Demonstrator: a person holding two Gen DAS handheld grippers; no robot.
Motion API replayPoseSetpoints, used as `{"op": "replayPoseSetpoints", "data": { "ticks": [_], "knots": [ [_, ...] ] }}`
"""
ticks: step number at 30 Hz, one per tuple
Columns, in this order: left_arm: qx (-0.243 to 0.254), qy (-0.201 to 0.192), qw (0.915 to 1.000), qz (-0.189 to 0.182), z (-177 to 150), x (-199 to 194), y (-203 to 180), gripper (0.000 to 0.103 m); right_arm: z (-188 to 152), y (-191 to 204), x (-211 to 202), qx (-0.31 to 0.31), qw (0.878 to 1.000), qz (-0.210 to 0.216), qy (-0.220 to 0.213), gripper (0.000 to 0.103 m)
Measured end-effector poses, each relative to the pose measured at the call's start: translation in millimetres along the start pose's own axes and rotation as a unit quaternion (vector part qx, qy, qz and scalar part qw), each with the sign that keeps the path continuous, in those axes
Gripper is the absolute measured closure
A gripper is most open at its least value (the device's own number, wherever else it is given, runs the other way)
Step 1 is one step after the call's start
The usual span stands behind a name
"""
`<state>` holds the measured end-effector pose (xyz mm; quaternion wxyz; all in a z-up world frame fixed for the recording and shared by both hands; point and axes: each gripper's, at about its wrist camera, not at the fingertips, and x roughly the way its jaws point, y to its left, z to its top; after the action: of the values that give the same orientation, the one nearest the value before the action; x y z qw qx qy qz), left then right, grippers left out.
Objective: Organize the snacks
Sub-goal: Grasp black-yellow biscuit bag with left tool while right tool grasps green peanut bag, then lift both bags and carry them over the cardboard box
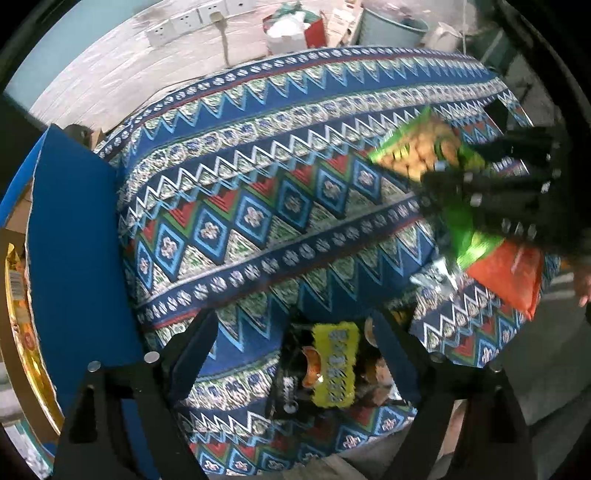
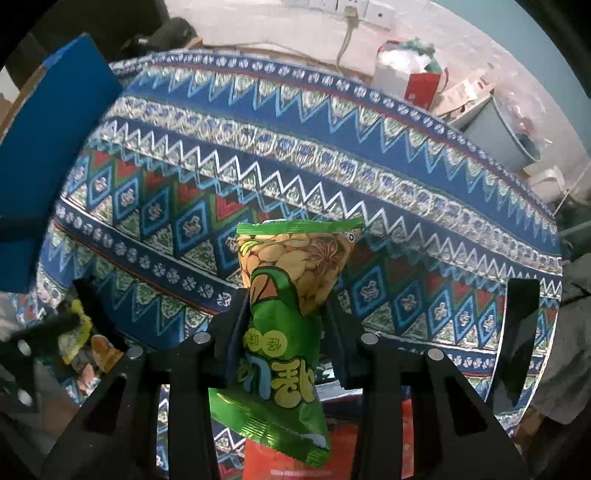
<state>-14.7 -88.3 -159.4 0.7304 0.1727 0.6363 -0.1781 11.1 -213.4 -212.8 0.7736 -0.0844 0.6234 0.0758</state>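
My right gripper (image 2: 284, 306) is shut on a green peanut snack bag (image 2: 291, 280) and holds it upright above the patterned tablecloth (image 2: 332, 155). The same bag (image 1: 417, 147) and the right gripper (image 1: 491, 184) show at the right of the left wrist view, above an orange packet (image 1: 506, 277). My left gripper (image 1: 295, 332) is open, its fingers on either side of a dark packet with a yellow label (image 1: 334, 365) that lies on the cloth near the table's front edge. That packet also shows at the far left of the right wrist view (image 2: 75, 332).
A blue box (image 1: 77, 251) stands open at the left table edge, with a yellow snack bag (image 1: 22, 332) inside it; the box also shows in the right wrist view (image 2: 48, 147). Behind the table are a red and white bag (image 2: 410, 77), a grey bin (image 2: 498, 129) and wall sockets (image 1: 181, 22).
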Motion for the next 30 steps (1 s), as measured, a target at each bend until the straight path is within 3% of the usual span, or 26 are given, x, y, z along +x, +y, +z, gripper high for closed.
{"op": "replayPoseSetpoints", "data": {
  "ticks": [8,17,30],
  "knots": [
    [-0.005,0.033,0.9989,-0.033,-25,12,-16,0.016,-12,0,-40,0.007,0.999,0.009,-0.036,0.066],
    [-0.041,0.055,0.997,-0.035,-36,28,-13,0.014,-23,-8,-57,0.009,0.998,0.01,-0.054,0.066],
    [-0.024,0.058,0.9978,-0.019,-36,52,-29,0.006,-27,-15,-58,0.021,0.998,0.012,-0.055,0.066]
  ]
}}
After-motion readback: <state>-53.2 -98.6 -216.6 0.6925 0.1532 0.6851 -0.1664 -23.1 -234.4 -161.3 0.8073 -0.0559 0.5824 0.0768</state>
